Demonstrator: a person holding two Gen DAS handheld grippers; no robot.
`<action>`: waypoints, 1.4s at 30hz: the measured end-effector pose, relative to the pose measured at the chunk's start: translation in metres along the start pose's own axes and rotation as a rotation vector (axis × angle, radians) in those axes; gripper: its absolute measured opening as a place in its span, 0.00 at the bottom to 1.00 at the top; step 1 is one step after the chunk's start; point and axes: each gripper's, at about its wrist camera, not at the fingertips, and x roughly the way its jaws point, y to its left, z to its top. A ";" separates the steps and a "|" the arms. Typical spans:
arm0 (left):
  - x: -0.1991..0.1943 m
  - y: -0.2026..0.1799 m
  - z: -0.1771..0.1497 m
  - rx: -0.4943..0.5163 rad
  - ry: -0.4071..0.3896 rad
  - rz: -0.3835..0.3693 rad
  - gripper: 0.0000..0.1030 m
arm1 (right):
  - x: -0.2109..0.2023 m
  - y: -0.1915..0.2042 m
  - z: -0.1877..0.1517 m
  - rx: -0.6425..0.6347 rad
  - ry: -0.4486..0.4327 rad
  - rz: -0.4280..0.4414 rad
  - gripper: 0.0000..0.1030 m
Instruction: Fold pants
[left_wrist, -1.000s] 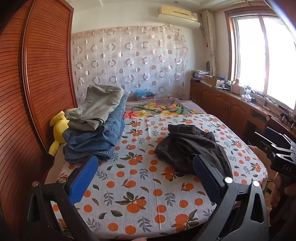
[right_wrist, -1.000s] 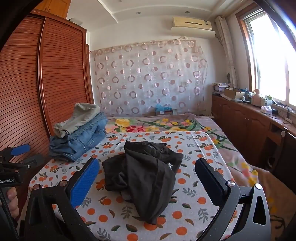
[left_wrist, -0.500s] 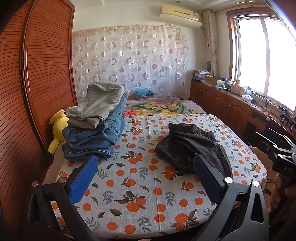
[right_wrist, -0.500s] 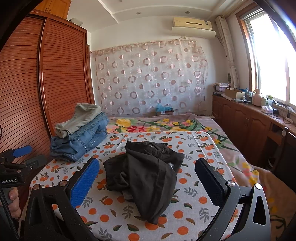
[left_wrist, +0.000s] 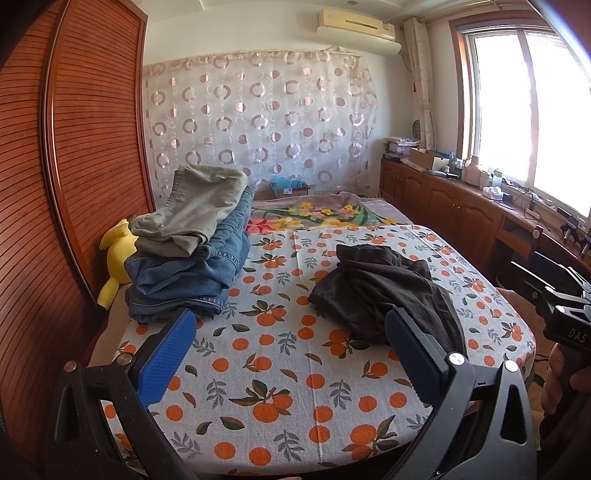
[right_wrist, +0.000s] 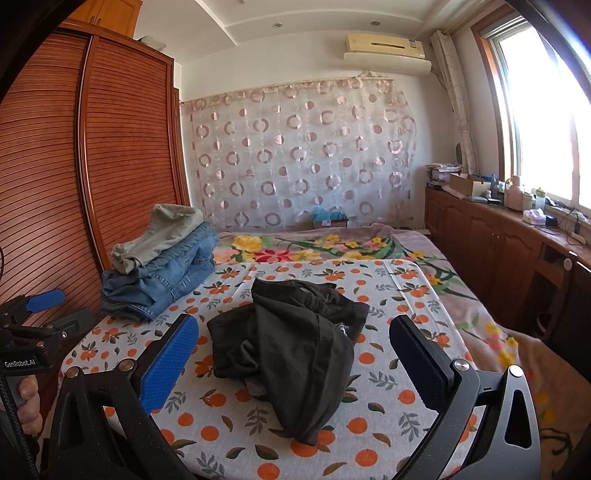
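Crumpled black pants (left_wrist: 384, 291) lie in a heap on the orange-print sheet (left_wrist: 280, 354) of the bed; they also show in the right wrist view (right_wrist: 295, 350). My left gripper (left_wrist: 288, 350) is open and empty above the bed's near edge, left of the pants. My right gripper (right_wrist: 293, 358) is open and empty, held short of the pants at the near edge. The right gripper's body (left_wrist: 554, 295) shows at the right edge of the left view, and the left gripper's body (right_wrist: 40, 317) at the left edge of the right view.
A stack of folded jeans (left_wrist: 184, 273) with khaki pants (left_wrist: 195, 206) on top sits at the bed's left, also in the right wrist view (right_wrist: 162, 273). A yellow plush (left_wrist: 114, 254) leans by the wooden wardrobe (left_wrist: 74, 166). Cabinets (right_wrist: 498, 236) line the right wall under the window.
Both views have shifted only slightly; the grippers drifted a little. The pants and the stack have not moved. Both grippers stay open.
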 end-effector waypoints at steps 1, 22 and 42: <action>0.000 0.000 0.000 0.000 0.000 0.002 0.99 | 0.000 0.000 0.000 0.000 0.000 -0.001 1.00; 0.000 -0.002 0.000 -0.001 0.001 -0.007 0.99 | -0.001 -0.001 0.000 0.001 -0.004 0.001 1.00; -0.003 -0.008 0.005 -0.001 0.010 -0.009 0.99 | 0.000 -0.001 -0.002 0.004 0.004 -0.001 1.00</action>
